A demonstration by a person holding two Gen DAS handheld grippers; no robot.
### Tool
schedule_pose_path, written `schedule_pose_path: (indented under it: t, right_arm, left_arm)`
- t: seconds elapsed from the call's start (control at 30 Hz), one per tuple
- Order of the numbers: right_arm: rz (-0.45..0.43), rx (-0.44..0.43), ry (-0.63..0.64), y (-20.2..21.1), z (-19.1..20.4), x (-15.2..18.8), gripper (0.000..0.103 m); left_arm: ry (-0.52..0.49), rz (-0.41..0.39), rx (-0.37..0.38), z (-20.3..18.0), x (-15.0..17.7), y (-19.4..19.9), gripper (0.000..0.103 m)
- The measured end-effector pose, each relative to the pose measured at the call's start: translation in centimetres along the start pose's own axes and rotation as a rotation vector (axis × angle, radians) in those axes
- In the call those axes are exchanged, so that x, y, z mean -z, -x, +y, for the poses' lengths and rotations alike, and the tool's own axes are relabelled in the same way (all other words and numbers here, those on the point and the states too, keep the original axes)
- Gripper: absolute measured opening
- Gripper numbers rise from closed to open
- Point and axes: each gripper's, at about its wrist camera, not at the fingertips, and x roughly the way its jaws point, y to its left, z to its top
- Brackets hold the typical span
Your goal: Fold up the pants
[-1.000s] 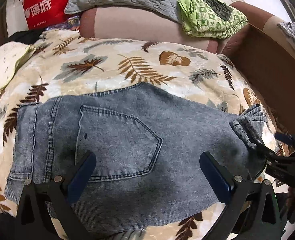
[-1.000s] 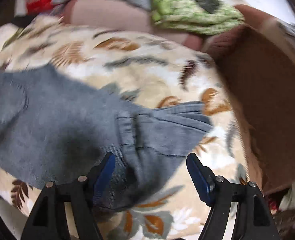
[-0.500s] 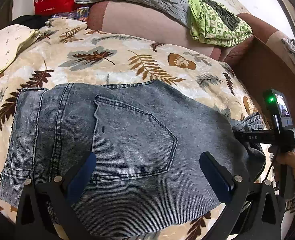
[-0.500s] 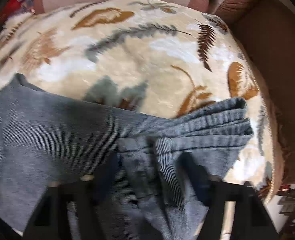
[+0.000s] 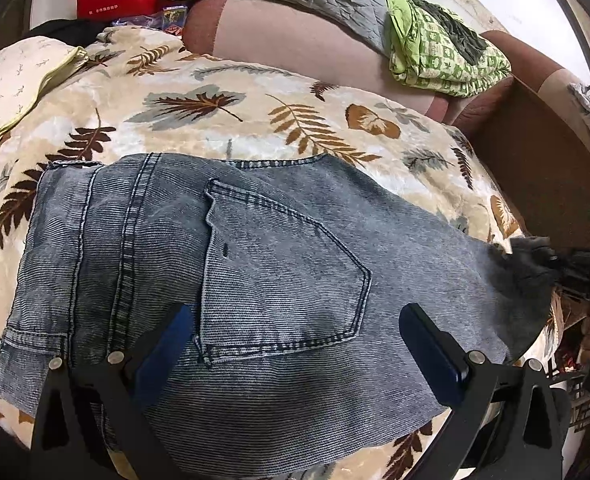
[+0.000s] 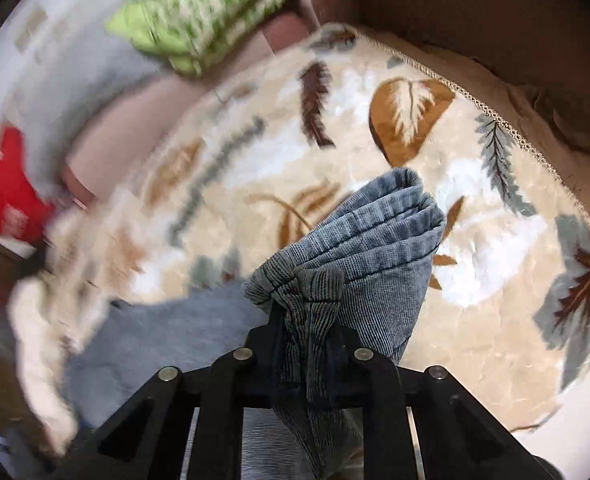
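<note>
Right gripper (image 6: pixel 305 316) pinches bunched pants (image 5: pixel 255 280) hem; left gripper (image 5: pixel 295 344) spread wide over pocket (image 5: pixel 279 276).

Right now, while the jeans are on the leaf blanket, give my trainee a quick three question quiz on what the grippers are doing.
1. True or false: the left gripper is clamped on the jeans.
2. Multiple choice: the right gripper is shut on A) the green patterned cloth, B) a bunched end of the jeans, C) the leaf blanket.
3. Fill in: the back pocket shows in the ___ wrist view.

Key: 1 false, its fingers stand wide apart above the denim. 2 B. 3 left.
</note>
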Motion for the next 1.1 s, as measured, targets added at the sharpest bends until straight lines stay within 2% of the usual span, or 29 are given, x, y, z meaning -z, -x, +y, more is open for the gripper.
schedule_pose_path:
  t: [0.07, 0.1, 0.17, 0.23, 0.27, 0.33, 0.37, 0.43, 0.47, 0.53, 0.57, 0.6, 0.73, 0.83, 0.9, 0.93, 0.97, 1.0, 1.03, 1.1]
  right_arm:
    - [-0.047, -0.072, 0.013, 1.2, 0.2, 0.1, 0.018]
    - [-0.068, -0.119, 0.045, 1.9, 1.2, 0.5, 0.018]
    - [-0.11, -0.154, 0.157, 3.0, 4.2, 1.7, 0.018]
    - [-0.15, -0.21, 0.334, 3.7, 8.5, 4.4, 0.018]
    - [-0.165, -0.234, 0.474, 3.6, 11.3, 6.8, 0.018]
    - [-0.12, -0.264, 0.62, 2.1, 14.4, 10.7, 0.018]
    - [-0.05, -0.269, 0.69, 0.1, 15.8, 13.3, 0.018]
    - [0.059, -0.228, 0.802, -3.6, 16.9, 16.6, 0.022]
    - [0.092, -0.189, 0.865, -5.4, 17.2, 18.7, 0.029]
    - [-0.001, -0.201, 0.913, -4.6, 17.2, 20.0, 0.042]
    - [0.009, -0.217, 0.891, -4.2, 17.0, 19.8, 0.067]
    - [0.021, -0.259, 0.821, -3.5, 16.4, 19.1, 0.082]
    - [-0.018, -0.392, 0.621, 0.0, 13.0, 16.8, 0.082]
    - [-0.012, -0.497, 0.357, 1.7, 8.2, 14.0, 0.082]
    - [0.028, -0.556, 0.185, 1.0, 5.0, 12.4, 0.083]
    - [0.096, -0.568, 0.119, -0.3, 3.9, 11.8, 0.083]
    - [0.214, -0.552, 0.047, -2.4, 2.6, 11.5, 0.083]
    - [0.276, -0.545, 0.01, -3.4, 1.7, 11.3, 0.083]
    - [0.304, -0.568, -0.012, -3.7, 1.2, 11.0, 0.083]
    - [0.282, -0.614, -0.029, -2.6, 0.9, 9.4, 0.083]
  left_arm:
    - [0.011, -0.004, -0.005, 0.0, 0.0, 0.3, 0.103]
    - [0.017, -0.008, -0.008, 0.1, 0.0, 0.5, 0.103]
    - [0.032, -0.026, -0.021, 0.3, -0.1, 1.4, 0.103]
    - [0.039, -0.052, -0.035, 0.7, 0.0, 2.4, 0.103]
    - [0.047, -0.064, -0.051, 1.0, 0.1, 3.0, 0.103]
    - [0.057, -0.066, -0.072, 1.5, 0.4, 3.7, 0.103]
    - [0.064, -0.064, -0.089, 1.9, 0.6, 4.0, 0.103]
    - [0.062, -0.061, -0.105, 2.0, 0.8, 4.3, 0.103]
    - [0.052, -0.052, -0.116, 1.8, 0.8, 4.3, 0.103]
    - [0.027, -0.052, -0.126, 1.0, 0.5, 4.5, 0.103]
    - [0.013, -0.056, -0.13, 0.4, 0.3, 4.6, 0.103]
    - [0.003, -0.058, -0.129, -0.1, 0.0, 4.7, 0.103]
    - [-0.074, -0.074, -0.066, -4.8, -1.8, 4.9, 0.103]
    - [-0.12, -0.076, -0.039, -8.4, -2.7, 4.0, 0.103]
    - [-0.134, -0.043, -0.018, -10.3, -2.7, 2.5, 0.103]
    - [-0.144, -0.017, -0.007, -11.2, -2.5, 1.5, 0.103]
    - [-0.171, 0.026, -0.012, -12.2, -1.9, -0.2, 0.103]
    - [-0.204, 0.072, -0.034, -12.8, -1.3, -1.8, 0.103]
    - [-0.247, 0.138, -0.075, -13.1, -0.5, -3.6, 0.103]
    - [-0.28, 0.267, -0.154, -12.6, 1.9, -7.1, 0.103]
